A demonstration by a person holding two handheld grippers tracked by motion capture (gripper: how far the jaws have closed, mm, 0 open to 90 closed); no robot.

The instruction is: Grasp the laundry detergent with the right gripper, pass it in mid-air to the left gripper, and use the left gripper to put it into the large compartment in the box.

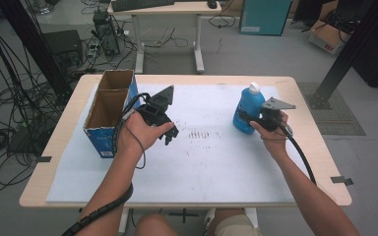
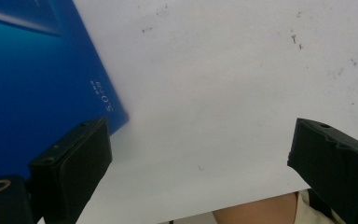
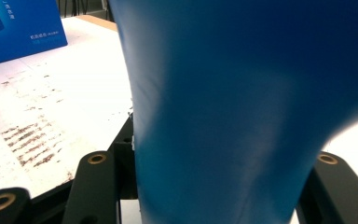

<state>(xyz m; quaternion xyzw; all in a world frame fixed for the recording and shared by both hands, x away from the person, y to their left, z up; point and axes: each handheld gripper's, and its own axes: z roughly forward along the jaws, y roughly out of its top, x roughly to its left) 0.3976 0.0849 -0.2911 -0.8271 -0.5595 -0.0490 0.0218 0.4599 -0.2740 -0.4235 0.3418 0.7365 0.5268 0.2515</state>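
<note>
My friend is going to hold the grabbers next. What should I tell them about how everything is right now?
Right gripper: shut on the blue plastic bottle with the white cap, upright at the right of the white mat.
Left gripper: open, holding nothing, beside the blue cardboard box with two open compartments.
Done: bottle gripped.
Left: probably carry the bottle over to the box and set it in a compartment; both look empty.

A light wooden surface (image 1: 54,147) is covered by a scuffed white sheet (image 1: 202,162). An open blue cardboard box (image 1: 109,110) is seen at centre left, a blue plastic bottle (image 1: 247,112) at centre right.
</note>
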